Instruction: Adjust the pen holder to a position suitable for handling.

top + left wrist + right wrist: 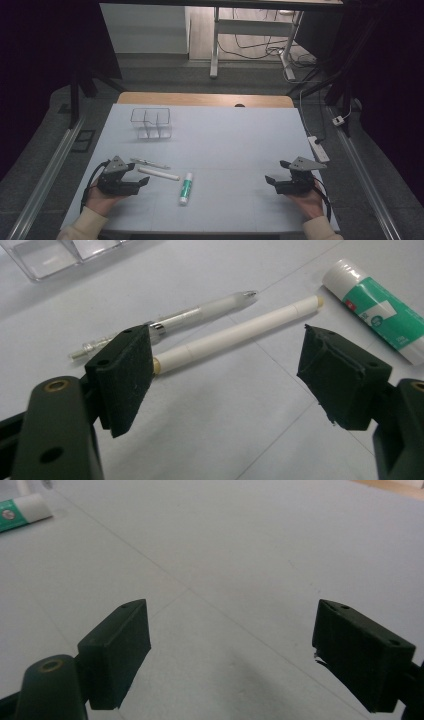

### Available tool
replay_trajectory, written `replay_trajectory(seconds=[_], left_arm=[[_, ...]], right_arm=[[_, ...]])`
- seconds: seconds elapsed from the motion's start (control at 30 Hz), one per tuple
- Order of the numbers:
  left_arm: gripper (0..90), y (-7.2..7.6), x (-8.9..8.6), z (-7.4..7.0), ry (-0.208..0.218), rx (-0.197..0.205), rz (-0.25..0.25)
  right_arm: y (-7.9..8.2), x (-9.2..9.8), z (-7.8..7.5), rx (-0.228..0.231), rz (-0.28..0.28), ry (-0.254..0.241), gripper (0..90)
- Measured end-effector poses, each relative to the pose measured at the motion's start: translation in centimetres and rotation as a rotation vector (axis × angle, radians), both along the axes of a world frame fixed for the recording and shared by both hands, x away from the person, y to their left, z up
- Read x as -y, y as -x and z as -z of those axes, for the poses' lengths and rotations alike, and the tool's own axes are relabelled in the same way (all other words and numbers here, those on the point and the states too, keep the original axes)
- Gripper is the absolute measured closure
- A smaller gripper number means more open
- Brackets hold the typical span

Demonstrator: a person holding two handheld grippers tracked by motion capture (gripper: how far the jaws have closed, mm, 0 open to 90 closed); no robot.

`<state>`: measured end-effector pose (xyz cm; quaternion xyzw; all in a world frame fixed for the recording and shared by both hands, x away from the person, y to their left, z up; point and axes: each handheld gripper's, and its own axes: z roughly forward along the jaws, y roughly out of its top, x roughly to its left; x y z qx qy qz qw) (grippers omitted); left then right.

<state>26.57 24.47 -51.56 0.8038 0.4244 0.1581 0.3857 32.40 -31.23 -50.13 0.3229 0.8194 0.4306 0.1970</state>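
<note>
Three items lie on the white table (pixel 225 145) left of centre: a clear pen (pixel 149 163) (pixel 195 317), a white stick (pixel 158 173) (pixel 235 335) and a green-and-white glue stick (pixel 185 188) (pixel 381 310) (pixel 22 512). My left gripper (pixel 138 175) (pixel 225 375) rests at the front left, open, its jaws empty and pointing toward the pen and white stick just ahead. My right gripper (pixel 276 171) (pixel 232 650) sits at the front right, open over bare table, nothing between its jaws.
A clear plastic organiser tray (pixel 151 123) (pixel 55 255) with compartments stands at the back left of the table. A power strip (pixel 318 148) lies off the right edge. Desk legs and cables are on the floor beyond the table.
</note>
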Motion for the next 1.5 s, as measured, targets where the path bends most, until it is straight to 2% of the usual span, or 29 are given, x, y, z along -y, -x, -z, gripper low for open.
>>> replay_trajectory(seconds=[0.17, 0.23, 0.63, 0.83, 1.03, 1.5], left_arm=[[22.5, -0.3, -0.1, -0.5, 0.003, 0.007, 0.0], [22.7, -0.5, -0.2, -0.7, 0.008, 0.008, -0.001], [24.0, -1.8, -1.1, -1.1, 0.016, 0.003, -0.025], [25.1, -2.9, -1.8, -1.4, 0.023, 0.004, -0.051], [25.7, -3.8, -2.2, -1.6, 0.008, 0.005, -0.074], [27.8, -6.3, -4.0, -1.4, 0.019, -0.019, -0.142]], right_arm=[[-0.2, 0.1, 0.0, 0.0, 0.012, -0.025, 15.2], [-0.3, 0.1, 0.0, -0.005, 0.012, -0.009, 15.3], [-0.5, -0.3, 0.2, -0.014, 0.001, -0.012, 16.2], [-0.5, -0.3, 0.2, -0.012, 0.0, -0.009, 16.6], [-0.4, -0.4, 0.2, -0.015, 0.002, 0.001, 16.9], [-0.5, -0.5, 0.4, -0.024, -0.003, -0.001, 17.1]])
